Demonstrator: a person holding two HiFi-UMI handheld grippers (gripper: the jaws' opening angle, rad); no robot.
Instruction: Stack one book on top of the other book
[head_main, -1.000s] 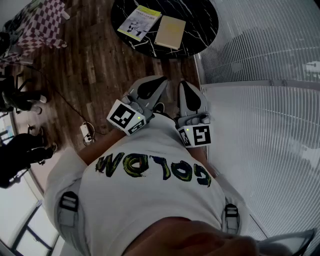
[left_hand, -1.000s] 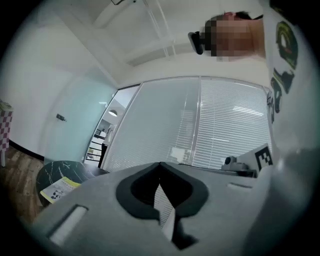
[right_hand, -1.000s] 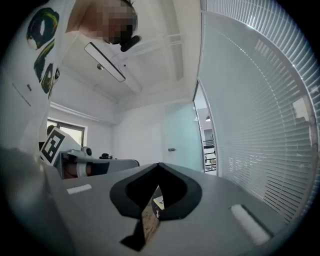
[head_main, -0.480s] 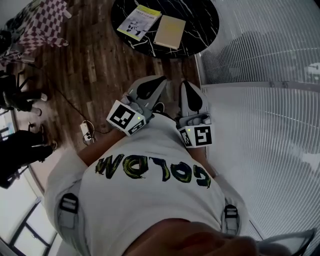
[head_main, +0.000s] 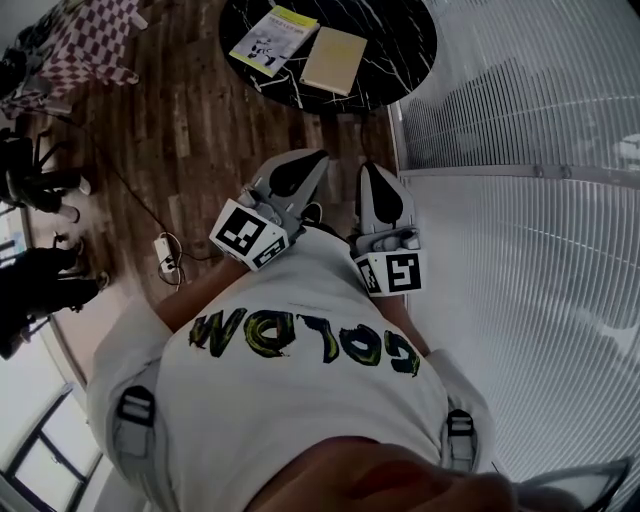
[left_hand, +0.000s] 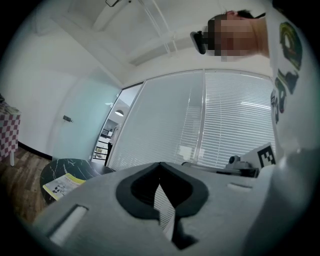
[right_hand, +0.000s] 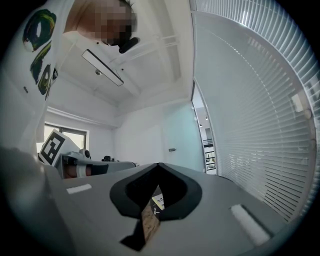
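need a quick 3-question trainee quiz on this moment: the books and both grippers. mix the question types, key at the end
1. What do the illustrated book and the tan book rest on?
2. True or false: the tan book is stacked on the illustrated book.
3. The left gripper and the right gripper are: A) both open; B) both shut and empty; C) each shut on a book.

Key:
1. The round black table.
2. False. They lie side by side.
3. B.
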